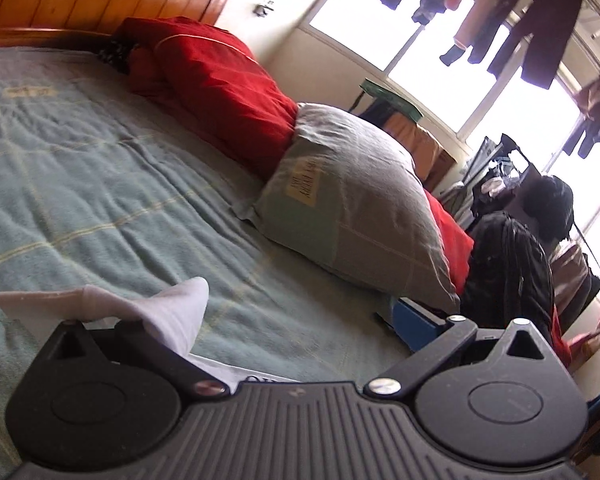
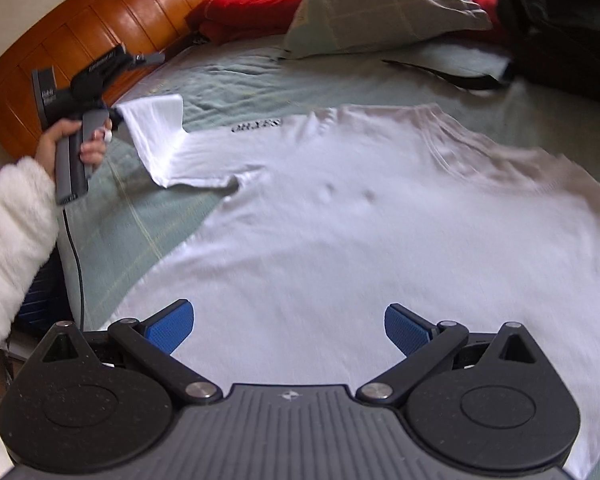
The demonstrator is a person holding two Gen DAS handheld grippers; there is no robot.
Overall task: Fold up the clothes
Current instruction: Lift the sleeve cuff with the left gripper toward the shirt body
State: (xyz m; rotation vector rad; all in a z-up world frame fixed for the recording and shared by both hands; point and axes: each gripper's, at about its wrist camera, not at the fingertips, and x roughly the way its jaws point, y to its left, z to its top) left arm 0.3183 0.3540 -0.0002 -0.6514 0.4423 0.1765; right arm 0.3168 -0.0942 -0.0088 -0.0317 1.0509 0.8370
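A white T-shirt (image 2: 340, 232) with a dark print lies spread flat on the green bed cover (image 2: 236, 76). My right gripper (image 2: 289, 318) hovers open over the shirt's lower part, its blue pads (image 2: 406, 328) apart with nothing between them. In the right wrist view a hand holds my left gripper (image 2: 114, 114) at the bed's left edge, right at the raised sleeve (image 2: 156, 124). In the left wrist view the jaws stand spread. The white sleeve (image 1: 168, 308) drapes over the left finger and hides it. The right blue pad (image 1: 416, 322) is bare.
A grey pillow (image 1: 352, 200) and a red quilt (image 1: 220, 80) lie along the far side of the bed. A wooden headboard (image 2: 72, 40) stands at the left. A black bag (image 2: 560, 20) sits at the back right. Clothes hang by the window (image 1: 532, 40).
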